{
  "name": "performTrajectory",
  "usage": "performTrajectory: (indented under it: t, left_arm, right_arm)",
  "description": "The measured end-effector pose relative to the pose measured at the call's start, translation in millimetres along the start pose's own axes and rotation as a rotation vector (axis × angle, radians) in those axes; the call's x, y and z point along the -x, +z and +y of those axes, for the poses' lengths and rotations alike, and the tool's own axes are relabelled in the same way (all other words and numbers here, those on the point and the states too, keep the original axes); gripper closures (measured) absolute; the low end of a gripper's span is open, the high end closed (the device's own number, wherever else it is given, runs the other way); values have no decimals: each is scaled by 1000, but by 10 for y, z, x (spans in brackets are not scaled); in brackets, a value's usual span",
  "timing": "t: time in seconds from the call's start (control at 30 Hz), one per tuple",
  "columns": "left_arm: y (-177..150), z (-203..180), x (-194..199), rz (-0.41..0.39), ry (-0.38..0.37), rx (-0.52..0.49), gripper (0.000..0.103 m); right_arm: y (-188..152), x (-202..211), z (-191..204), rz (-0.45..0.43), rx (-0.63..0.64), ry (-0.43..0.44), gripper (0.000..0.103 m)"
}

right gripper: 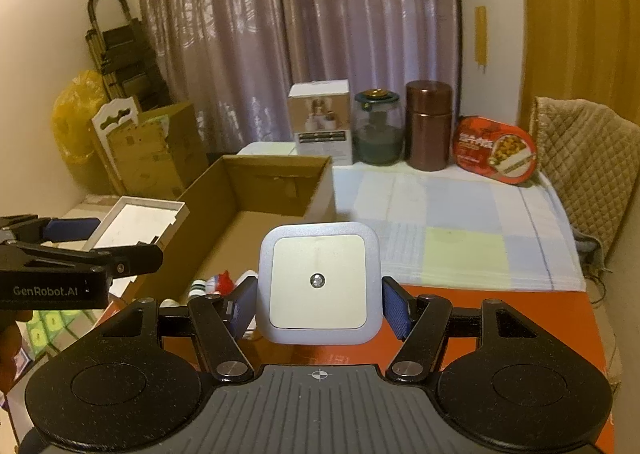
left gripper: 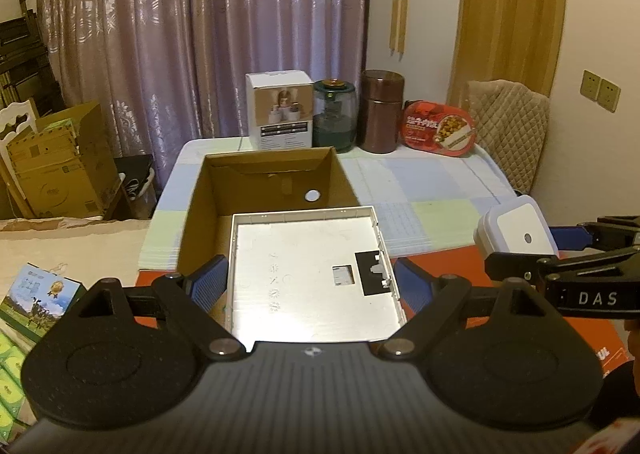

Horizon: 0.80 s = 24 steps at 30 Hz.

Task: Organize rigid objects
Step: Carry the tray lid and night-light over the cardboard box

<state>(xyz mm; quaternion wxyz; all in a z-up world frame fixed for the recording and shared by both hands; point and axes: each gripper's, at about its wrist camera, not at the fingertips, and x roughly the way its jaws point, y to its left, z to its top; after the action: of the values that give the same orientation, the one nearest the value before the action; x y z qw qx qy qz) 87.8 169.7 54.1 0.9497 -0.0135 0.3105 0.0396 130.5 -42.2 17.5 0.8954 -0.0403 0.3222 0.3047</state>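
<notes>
Two grippers each carry one rigid thing toward the open cardboard box (left gripper: 260, 189), which lies at about 12 o'clock from both wrists. The left gripper (left gripper: 312, 286) pinches a flat white tray-like panel (left gripper: 304, 274) by its two long edges; the blue pads (left gripper: 210, 282) press on its sides, so the jaws stand wide only because the panel is wide. Its far end already reaches over the near wall of the box. The right gripper (right gripper: 320, 306) clamps a small square white device with a round sensor in the middle (right gripper: 318, 282), face up, pads on its left and right sides. From the left wrist this device shows at 3 o'clock, beside the box and over the red surface (left gripper: 460, 266). I judge that both are held level so they can go flat onto the box floor. At the far edge of the table (right gripper: 460, 238) stand a white carton (right gripper: 320, 117), a glass jar (right gripper: 376, 129), a brown canister (right gripper: 428, 125) and a red food container (right gripper: 494, 149), well apart from the box.
</notes>
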Motion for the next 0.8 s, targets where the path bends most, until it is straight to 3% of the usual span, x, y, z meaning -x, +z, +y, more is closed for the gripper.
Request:
performTrajectory:
  t: [0.33, 0.8]
  left_arm:
    - [18, 459, -214, 31, 44, 10, 17]
    - [136, 897, -912, 98, 65, -62, 17]
  right_arm:
    - [115, -394, 217, 35, 35, 47, 41]
    - [401, -1282, 360, 93, -18, 105, 41]
